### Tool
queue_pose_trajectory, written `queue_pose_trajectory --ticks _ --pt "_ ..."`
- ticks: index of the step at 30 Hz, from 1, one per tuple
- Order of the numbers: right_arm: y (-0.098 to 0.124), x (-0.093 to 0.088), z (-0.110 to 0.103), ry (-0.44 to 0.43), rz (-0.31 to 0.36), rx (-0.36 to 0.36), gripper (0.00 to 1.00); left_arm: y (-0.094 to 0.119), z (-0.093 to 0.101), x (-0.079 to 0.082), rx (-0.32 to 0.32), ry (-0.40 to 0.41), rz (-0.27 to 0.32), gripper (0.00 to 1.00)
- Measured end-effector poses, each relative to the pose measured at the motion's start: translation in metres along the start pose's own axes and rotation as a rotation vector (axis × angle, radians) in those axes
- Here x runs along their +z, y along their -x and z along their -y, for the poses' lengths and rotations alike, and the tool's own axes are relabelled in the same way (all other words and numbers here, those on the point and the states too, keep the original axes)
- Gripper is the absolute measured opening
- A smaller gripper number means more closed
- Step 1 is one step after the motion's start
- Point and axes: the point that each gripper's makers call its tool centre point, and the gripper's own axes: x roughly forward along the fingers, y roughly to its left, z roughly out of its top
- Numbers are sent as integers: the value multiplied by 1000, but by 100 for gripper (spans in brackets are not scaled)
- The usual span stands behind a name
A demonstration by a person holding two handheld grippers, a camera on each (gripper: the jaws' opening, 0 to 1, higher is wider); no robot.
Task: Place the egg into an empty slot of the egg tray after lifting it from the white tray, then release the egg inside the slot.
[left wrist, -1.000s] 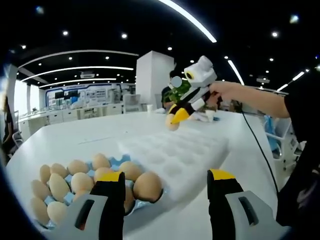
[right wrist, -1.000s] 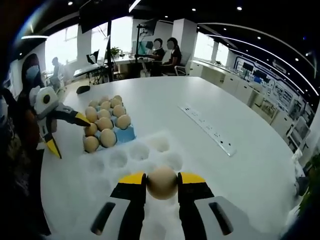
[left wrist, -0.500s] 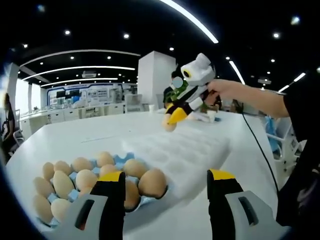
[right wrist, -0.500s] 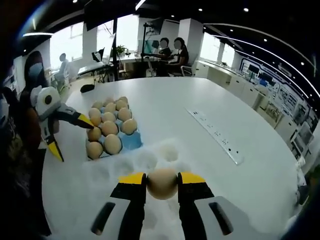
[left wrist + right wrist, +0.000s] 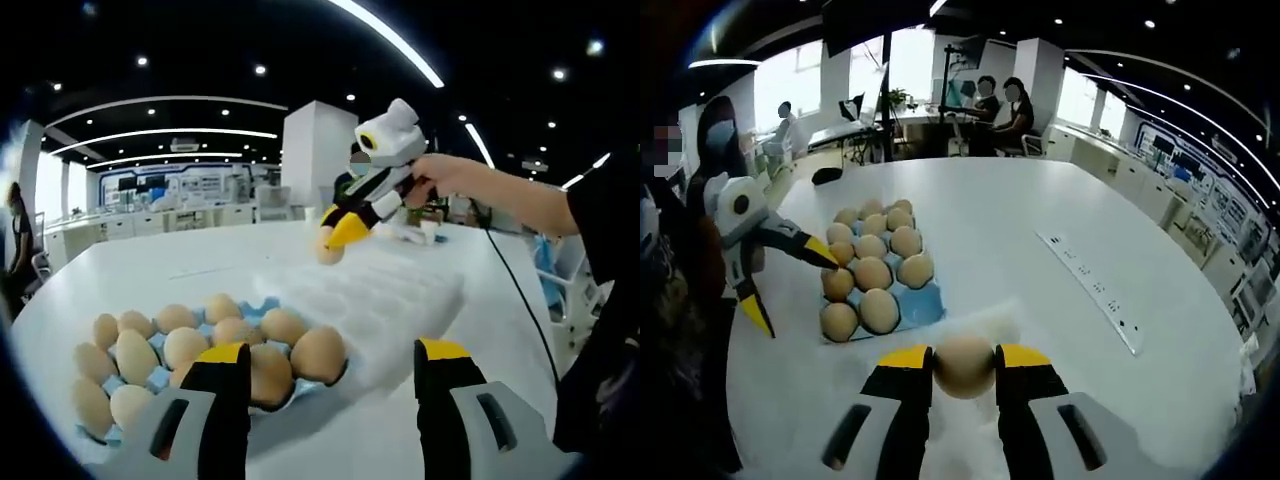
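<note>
My right gripper (image 5: 963, 358) is shut on a tan egg (image 5: 963, 368), holding it in the air above the white foam tray (image 5: 992, 322). Just ahead lies the blue egg tray (image 5: 926, 306) with several eggs and a bare blue slot at its near right corner. In the left gripper view the same right gripper (image 5: 334, 240) comes in from the right, carrying the egg (image 5: 326, 254) over the white tray (image 5: 400, 300) close to the egg tray (image 5: 262, 303). My left gripper (image 5: 335, 352) is open and holds nothing; it hangs beside the egg tray (image 5: 790, 290).
Both trays lie on a large white table (image 5: 1020, 230). A long power strip (image 5: 1095, 292) lies on it to the right. People sit at a far desk (image 5: 998, 100), and a person (image 5: 710, 160) stands at the table's left edge.
My right gripper has carried the egg across the white tray toward the blue egg tray, which now looks nearer. The left gripper stays open in place.
</note>
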Motion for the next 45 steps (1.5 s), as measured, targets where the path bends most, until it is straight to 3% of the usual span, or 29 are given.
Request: queue_pose_trajectory --ticks 24,45 --pt "-47 28 -24 40 7 84 26 7 -21 -4 19 20 5 68" --pt "-73 31 -41 41 -4 140 25 12 -24 -1 28 26 20 67"
